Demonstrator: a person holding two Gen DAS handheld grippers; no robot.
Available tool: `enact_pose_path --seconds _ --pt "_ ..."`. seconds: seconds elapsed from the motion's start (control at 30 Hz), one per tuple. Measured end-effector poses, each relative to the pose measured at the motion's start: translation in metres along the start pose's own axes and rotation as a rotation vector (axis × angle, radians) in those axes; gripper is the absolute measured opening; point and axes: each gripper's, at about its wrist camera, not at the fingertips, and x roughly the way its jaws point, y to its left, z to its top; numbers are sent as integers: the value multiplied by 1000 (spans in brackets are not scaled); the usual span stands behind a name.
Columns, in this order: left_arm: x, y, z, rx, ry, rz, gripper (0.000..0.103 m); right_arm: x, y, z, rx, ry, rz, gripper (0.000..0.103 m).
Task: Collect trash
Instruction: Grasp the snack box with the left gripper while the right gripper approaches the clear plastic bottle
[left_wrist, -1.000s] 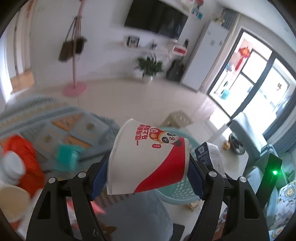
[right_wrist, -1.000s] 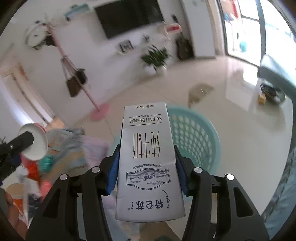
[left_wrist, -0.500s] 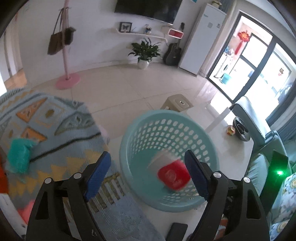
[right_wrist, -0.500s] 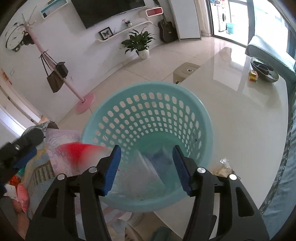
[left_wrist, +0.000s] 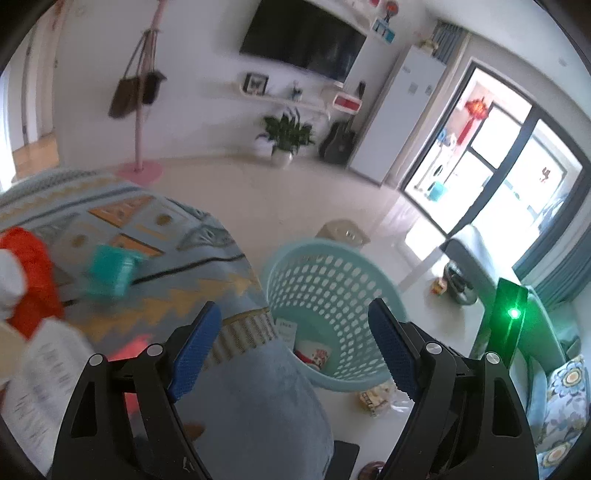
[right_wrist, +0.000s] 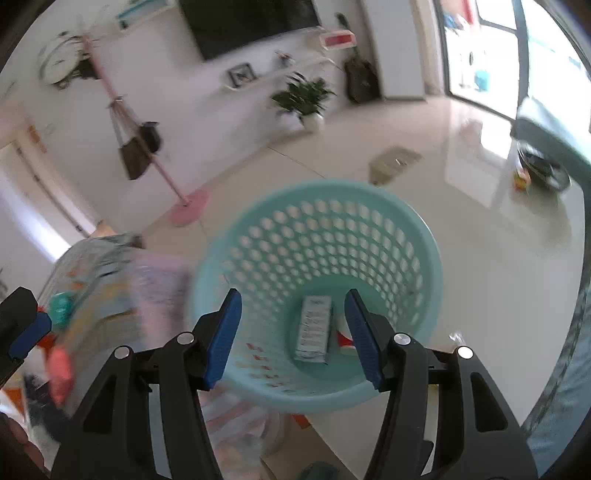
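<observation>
Left gripper: my blue pads stand wide apart with nothing between them.
Right gripper: my fingers are spread too, and nothing is gripped.
Basket: the pale teal, hole-sided basket sits straight ahead of my right fingers, its mouth facing me; from my left fingers it lies ahead and slightly toward the right pad.
Milk carton: it is lying flat on the basket floor, seen just inside my right-hand pad.
Paper cup: the red and white cup rests at the bottom of the basket, between my left fingers; in the right view it is half hidden behind my right pad, beside the carton.
Patterned cloth: it spreads out beyond my left pad, blurred.
Teal box: on that cloth, well out past my left pad.
Red bag: at the far left edge, blurred.
Wrapper: a crumpled wrapper lies on the floor just outside the basket, under my right-hand pad.
</observation>
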Motion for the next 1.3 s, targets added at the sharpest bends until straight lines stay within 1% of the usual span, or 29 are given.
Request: enact_pose_path --seconds 0.03,0.13,0.2,0.27,0.3,0.33,0.4,0.47,0.5,0.57,0.6,0.63,0.67,0.7,0.77,0.87,0.93,1.0,1.07,1.17,1.2,1.23,1.27,1.3 --pt "-10 0 -1 1 -20 0 80 -12 11 0 -24 -24 19 55" --pt "-56 9 -6 1 -105 20 80 -45 40 -3 -90 -85 87 55" --pt "-86 22 -13 -4 -156 82 80 -67 59 -9 -132 -130 145 55" --pt "-113 33 -21 -3 -205 136 80 -86 78 -16 -177 -176 183 55" --pt "-131 43 -26 -13 -229 194 81 -97 90 -22 -206 -204 203 55" --pt "-140 49 -28 -23 -242 225 81 -107 101 -29 -231 -230 219 55" --pt "-166 74 -37 -61 -277 299 81 -124 119 -41 -264 -268 254 55" --pt "-186 97 -44 -104 -300 350 81 -139 134 -55 -281 -297 283 55" --pt "-199 113 -48 -129 -314 387 81 -143 140 -60 -287 -303 293 55" --pt "-218 139 -55 -168 -327 455 85 -154 153 -78 -297 -315 312 55" --pt "-230 156 -61 -191 -332 498 85 -157 158 -87 -296 -318 314 58" --pt "-240 171 -65 -211 -335 535 85 -160 162 -96 -293 -322 318 67" --pt "-245 185 -69 -226 -328 556 88 -163 166 -106 -291 -326 322 71" --pt "-250 196 -72 -237 -318 571 88 -165 169 -116 -293 -327 319 75" --pt "-259 224 -80 -269 -289 605 88 -163 179 -132 -303 -306 310 76" --pt "-265 255 -92 -290 -256 633 88 -152 197 -154 -332 -215 324 78" --pt "-267 270 -96 -307 -241 639 88 -145 209 -165 -338 -154 326 78" --pt "-264 285 -99 -336 -222 644 88 -141 219 -174 -340 -116 324 79" --pt "-258 299 -102 -369 -190 604 88 -137 230 -184 -360 -93 276 80" --pt "-246 312 -106 -404 -150 543 86 -129 242 -192 -379 -53 259 80" --pt "-243 313 -108 -407 -141 530 86 -127 244 -194 -390 -48 235 80" --pt "-239 314 -108 -408 -130 515 83 -125 246 -195 -401 -44 213 80" --pt "-236 314 -109 -410 -121 499 74 -121 245 -194 -405 -39 207 80" --pt "-235 313 -112 -410 -110 478 72 -119 244 -192 -403 -35 208 80"
